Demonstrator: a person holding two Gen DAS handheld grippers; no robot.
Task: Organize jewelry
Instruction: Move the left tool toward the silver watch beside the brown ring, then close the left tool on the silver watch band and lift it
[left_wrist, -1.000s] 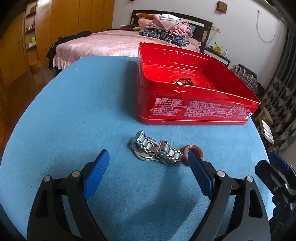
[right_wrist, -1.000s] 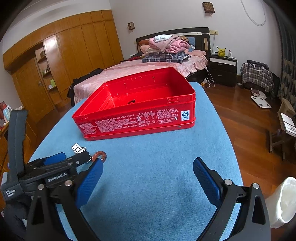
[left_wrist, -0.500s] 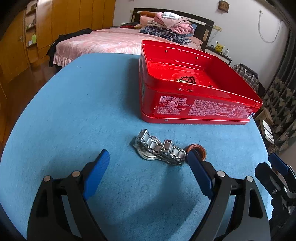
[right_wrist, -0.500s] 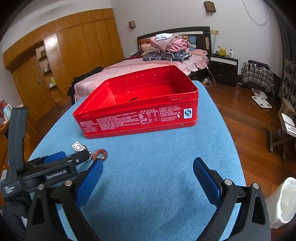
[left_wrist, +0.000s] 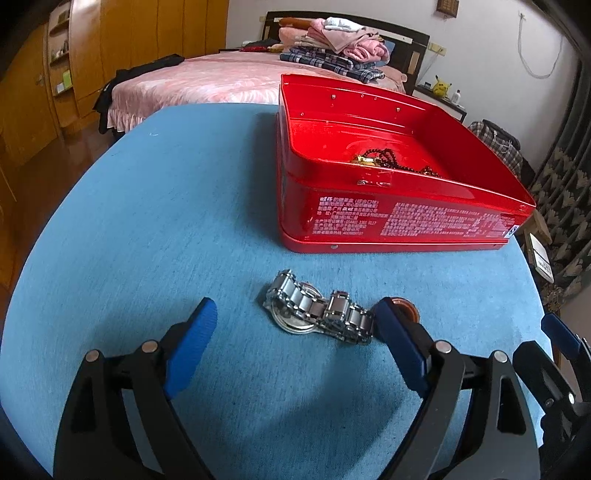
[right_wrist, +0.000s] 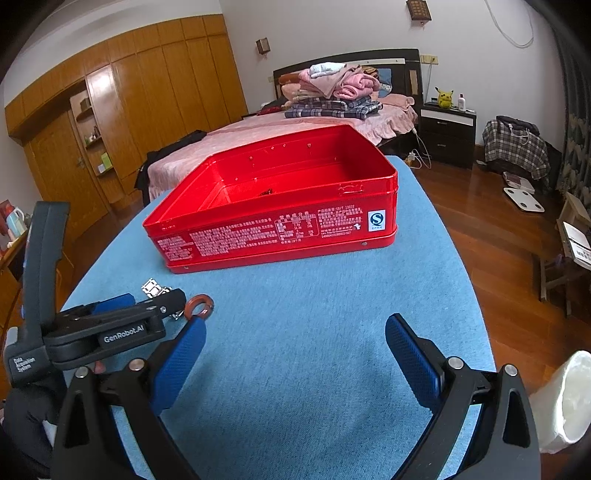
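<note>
Both tools wide open and empty, left tool (left_wrist: 295, 325) around steel watch (left_wrist: 317, 312) on blue table (left_wrist: 166, 206)

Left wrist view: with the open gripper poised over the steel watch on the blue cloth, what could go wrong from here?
1. The reddish-brown ring lies right beside the silver metal-link watch and against one blue pad of the left gripper; closing may knock it away or catch it too.
2. The watch lies off-centre, nearer that pad, and its folded band could slip or dangle from a partial grip.
3. The red metal tin has tall walls; a low carry might clip the rim.
</note>
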